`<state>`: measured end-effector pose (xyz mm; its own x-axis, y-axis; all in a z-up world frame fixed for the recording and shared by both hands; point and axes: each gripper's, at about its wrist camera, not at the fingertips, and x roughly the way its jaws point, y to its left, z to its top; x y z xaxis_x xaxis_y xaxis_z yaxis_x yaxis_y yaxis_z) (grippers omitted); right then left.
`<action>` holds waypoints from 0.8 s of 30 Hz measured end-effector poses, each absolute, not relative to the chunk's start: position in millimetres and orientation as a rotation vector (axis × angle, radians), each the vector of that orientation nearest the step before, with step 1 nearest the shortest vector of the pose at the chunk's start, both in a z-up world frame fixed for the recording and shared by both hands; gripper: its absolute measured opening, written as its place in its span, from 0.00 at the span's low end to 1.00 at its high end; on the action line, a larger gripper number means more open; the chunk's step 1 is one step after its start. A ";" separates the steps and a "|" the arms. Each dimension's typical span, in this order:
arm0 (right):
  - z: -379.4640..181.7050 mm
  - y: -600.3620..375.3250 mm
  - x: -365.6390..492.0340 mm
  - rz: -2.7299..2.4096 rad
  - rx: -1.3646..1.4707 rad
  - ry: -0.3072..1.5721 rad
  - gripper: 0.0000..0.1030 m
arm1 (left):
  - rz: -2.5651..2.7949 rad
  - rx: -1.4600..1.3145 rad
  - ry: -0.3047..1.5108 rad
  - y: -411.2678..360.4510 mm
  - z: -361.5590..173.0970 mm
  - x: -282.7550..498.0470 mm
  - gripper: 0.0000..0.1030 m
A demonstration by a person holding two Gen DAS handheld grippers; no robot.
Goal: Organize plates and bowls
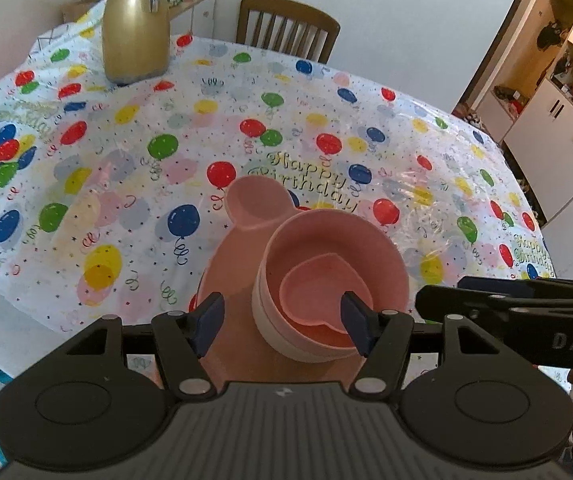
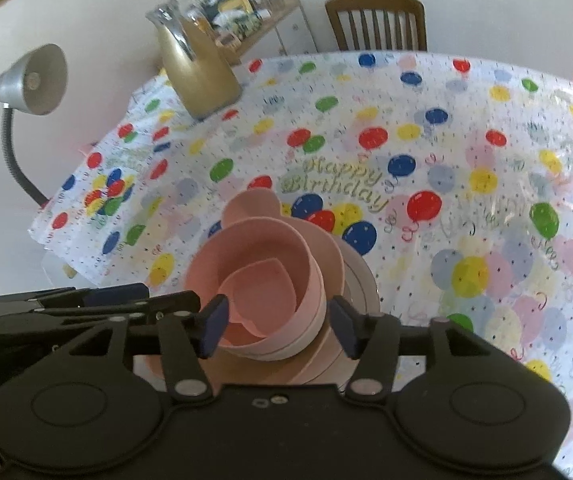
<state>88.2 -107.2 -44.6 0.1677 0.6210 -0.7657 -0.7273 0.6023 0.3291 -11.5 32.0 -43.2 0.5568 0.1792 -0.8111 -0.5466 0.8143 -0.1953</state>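
Pink heart dish sits inside pink bowl atop eared plate.

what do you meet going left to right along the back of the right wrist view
desk lamp → gold jug → cluttered side shelf → wooden chair

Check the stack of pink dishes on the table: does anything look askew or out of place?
The heart-shaped dish lies tilted inside the pink bowl. The bowl sits off-centre on the eared plate, toward one side. Nothing looks spilled or broken.
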 end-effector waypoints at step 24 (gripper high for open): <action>-5.4 -188.2 59.5 1.156 -0.144 0.684 1.00 | 0.561 -0.435 0.695 -45.3 -11.4 -48.0 0.98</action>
<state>59.5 -188.2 -5.4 0.2266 0.7929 -0.5657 -0.8774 0.4183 0.2349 -48.0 -45.3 -11.4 0.6330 0.3336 -0.6986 -0.6121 0.7682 -0.1878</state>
